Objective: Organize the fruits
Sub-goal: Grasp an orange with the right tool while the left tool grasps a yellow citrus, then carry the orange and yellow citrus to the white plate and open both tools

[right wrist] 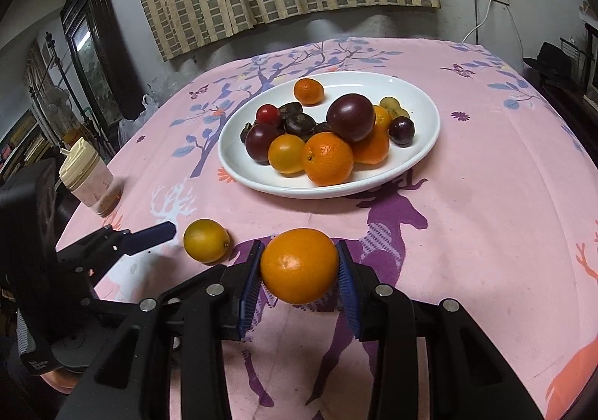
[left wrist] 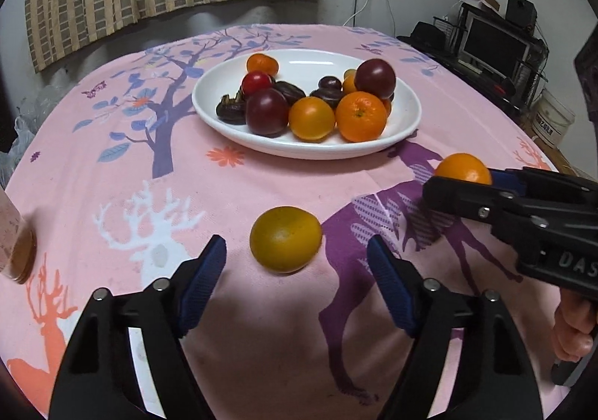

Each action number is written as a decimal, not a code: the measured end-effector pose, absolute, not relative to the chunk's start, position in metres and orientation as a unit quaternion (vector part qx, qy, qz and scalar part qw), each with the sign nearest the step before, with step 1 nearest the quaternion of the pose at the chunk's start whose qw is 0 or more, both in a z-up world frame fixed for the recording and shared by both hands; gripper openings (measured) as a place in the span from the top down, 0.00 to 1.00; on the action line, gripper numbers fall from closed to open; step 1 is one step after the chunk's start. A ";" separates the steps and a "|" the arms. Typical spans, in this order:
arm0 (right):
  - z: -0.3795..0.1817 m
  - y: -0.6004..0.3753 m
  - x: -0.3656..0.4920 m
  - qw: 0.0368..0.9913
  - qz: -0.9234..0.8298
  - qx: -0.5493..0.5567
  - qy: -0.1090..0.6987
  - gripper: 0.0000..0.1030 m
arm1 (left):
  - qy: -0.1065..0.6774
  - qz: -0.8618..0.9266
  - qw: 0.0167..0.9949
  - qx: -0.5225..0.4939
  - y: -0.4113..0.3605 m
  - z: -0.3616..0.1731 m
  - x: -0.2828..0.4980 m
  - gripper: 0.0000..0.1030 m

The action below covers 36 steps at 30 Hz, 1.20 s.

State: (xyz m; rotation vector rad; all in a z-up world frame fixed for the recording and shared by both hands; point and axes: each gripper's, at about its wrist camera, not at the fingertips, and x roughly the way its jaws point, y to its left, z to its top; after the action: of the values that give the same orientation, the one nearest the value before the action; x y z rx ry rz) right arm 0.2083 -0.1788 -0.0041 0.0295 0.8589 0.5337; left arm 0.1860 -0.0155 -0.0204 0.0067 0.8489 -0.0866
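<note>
A white oval plate [left wrist: 405, 111] [right wrist: 426, 109] at the table's middle holds oranges, dark plums, a red cherry tomato and dark dates. A yellow-green citrus [left wrist: 286, 239] [right wrist: 206, 240] lies on the pink cloth. My left gripper [left wrist: 297, 261] is open, its blue pads on either side of that citrus and just short of it. My right gripper [right wrist: 299, 266] is shut on an orange [right wrist: 299, 264] [left wrist: 462, 167], held just above the cloth near the plate's front edge. In the left wrist view the right gripper [left wrist: 463, 182] comes in from the right.
A plastic jar with a cream lid [right wrist: 88, 177] [left wrist: 17, 244] stands near the table's left edge. Plastic bags [right wrist: 144, 113] lie beyond the far left edge. A shelf with a monitor [left wrist: 493, 46] stands off to the right.
</note>
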 end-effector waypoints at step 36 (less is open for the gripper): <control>-0.006 -0.174 0.200 0.873 0.265 0.003 0.410 0.62 | 0.419 -0.030 0.907 0.001 -0.019 -0.022 0.176 0.61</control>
State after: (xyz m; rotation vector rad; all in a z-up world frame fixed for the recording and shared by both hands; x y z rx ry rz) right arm 0.2005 -0.1738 -0.0058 0.0071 0.8563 0.5530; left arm 0.1764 -0.0193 -0.0222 0.0010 0.8651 -0.0612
